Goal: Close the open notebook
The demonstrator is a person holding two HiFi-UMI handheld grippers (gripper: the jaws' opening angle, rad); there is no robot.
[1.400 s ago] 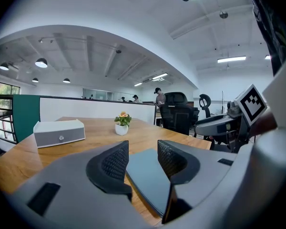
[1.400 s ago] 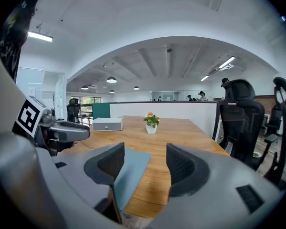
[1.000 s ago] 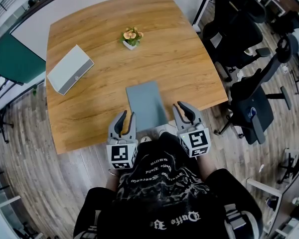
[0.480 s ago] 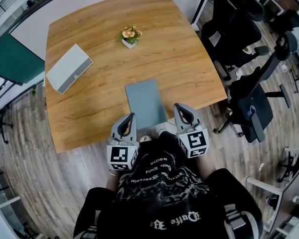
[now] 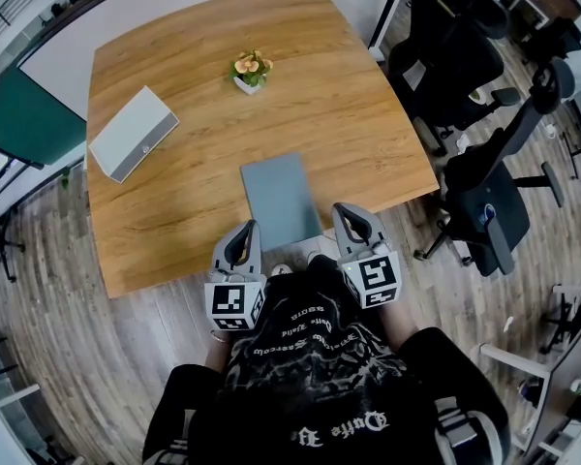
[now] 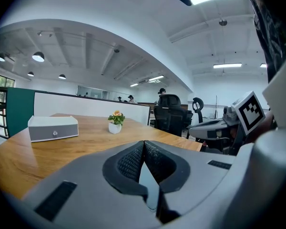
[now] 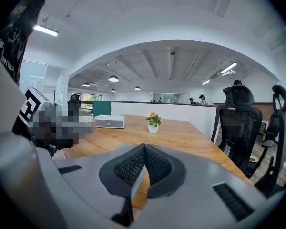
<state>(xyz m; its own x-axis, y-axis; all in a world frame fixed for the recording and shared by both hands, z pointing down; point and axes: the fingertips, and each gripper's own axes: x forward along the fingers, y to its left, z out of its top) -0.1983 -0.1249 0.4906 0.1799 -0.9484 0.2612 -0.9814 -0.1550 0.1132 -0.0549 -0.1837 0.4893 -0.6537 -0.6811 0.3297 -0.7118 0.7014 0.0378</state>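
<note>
On the near edge of the desk (image 5: 174, 231), right in front of you, the notebook (image 5: 280, 201) lies flat as 1 grey-blue slab. Its cover is up and no page shows, so I judge it already closed, with nothing left to fold over.

Your 2 grippers sit on either side of its near end, level with the desk edge and close to your body. The left gripper (image 5: 251, 225) is just beside the notebook's near left corner, and the right gripper (image 5: 342, 207) is just beside its near right corner. Neither touches the notebook. That placement reads as a rest pose: both are close enough to reach in again, yet clear of the cover so nothing can lift it.

In each gripper view the ribbed pads meet tip to tip with nothing between them. Both grippers are therefore closed and empty, which suits a finished step, since no grip is needed on a book that lies shut under its own weight.

Farther up the desk, a small potted plant (image 5: 251, 71) and a grey box (image 5: 133, 134) stand well apart from the notebook and out of your way. Office chairs (image 5: 445, 56) crowd the desk's right side.
</note>
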